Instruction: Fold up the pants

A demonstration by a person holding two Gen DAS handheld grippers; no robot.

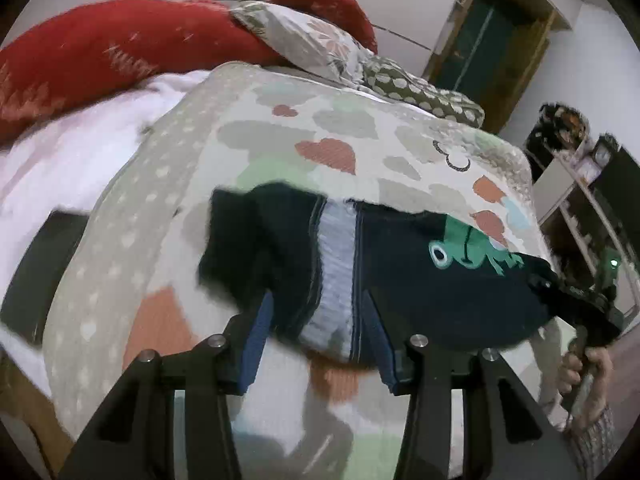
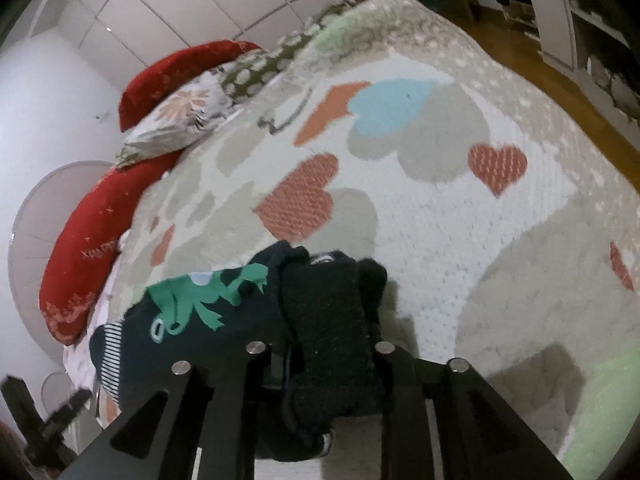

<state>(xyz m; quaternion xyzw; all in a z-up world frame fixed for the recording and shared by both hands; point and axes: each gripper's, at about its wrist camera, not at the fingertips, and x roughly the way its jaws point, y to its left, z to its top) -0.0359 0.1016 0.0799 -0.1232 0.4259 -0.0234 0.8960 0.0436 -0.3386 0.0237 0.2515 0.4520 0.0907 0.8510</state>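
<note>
- Clearly lifted off the bed, the dark navy pants [image 1: 420, 280] hang stretched between the two grippers above the heart-patterned blanket [image 1: 280, 136].
- In the left wrist view, the left gripper [image 1: 316, 340] has its blue-padded fingers [image 1: 256, 336] set on either side of the pale grey ribbed waistband [image 1: 336, 272], with fabric filling the gap between them; they look clamped on the waistband edge.
- A green frog print [image 1: 468, 248] shows on the navy cloth to the right of the waistband.
- At the right edge of that view, the right gripper [image 1: 576, 304] meets the far end of the pants, and a hand [image 1: 584, 368] wraps its handle below.
- In the right wrist view, the right gripper's fingers are buried under a thick bunch of dark fabric [image 2: 332, 320], which fills the space between the two arms; they appear closed on the pants [image 2: 224, 328], though the tips are hidden.
- The frog print [image 2: 192, 296] and a striped cuff [image 2: 108, 356] trail off to the left of that bunch.
- Red pillows [image 1: 120, 48] and a floral pillow [image 1: 304, 40] lie at the head of the bed, with a spotted olive cushion [image 1: 420, 88] beside them.
- A white sheet [image 1: 72, 152] shows left of the blanket.
- A green door [image 1: 480, 28] stands in the far corner.
</note>
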